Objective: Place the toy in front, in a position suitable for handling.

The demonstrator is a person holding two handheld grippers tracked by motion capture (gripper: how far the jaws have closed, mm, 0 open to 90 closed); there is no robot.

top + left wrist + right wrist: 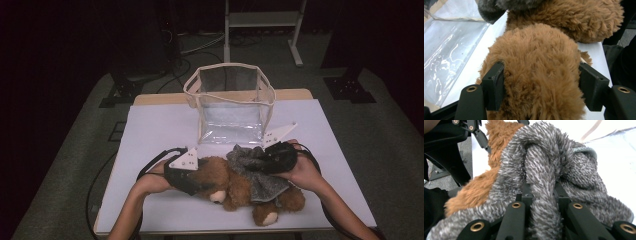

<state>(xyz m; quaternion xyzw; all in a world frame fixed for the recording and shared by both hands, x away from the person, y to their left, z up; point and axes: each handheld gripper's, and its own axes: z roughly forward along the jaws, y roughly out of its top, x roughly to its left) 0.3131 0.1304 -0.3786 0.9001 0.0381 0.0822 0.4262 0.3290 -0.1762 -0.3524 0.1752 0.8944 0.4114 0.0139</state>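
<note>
Near the counter's front edge, left tongs [200, 184] clamp the teddy bear [235, 187]; right tongs [261, 161] pinch its grey garment [260, 182].

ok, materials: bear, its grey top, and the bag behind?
Teddy bear: brown long-pile plush, likely synthetic; shaggy fibres bulge between the left tool's jaws.
Grey garment: fuzzy speckled grey-white knit or fleece; it folds softly where the right tool pinches it.
Bag: clear glossy plastic panels, probably vinyl, with glare and creases; cream fabric-looking trim.
</note>
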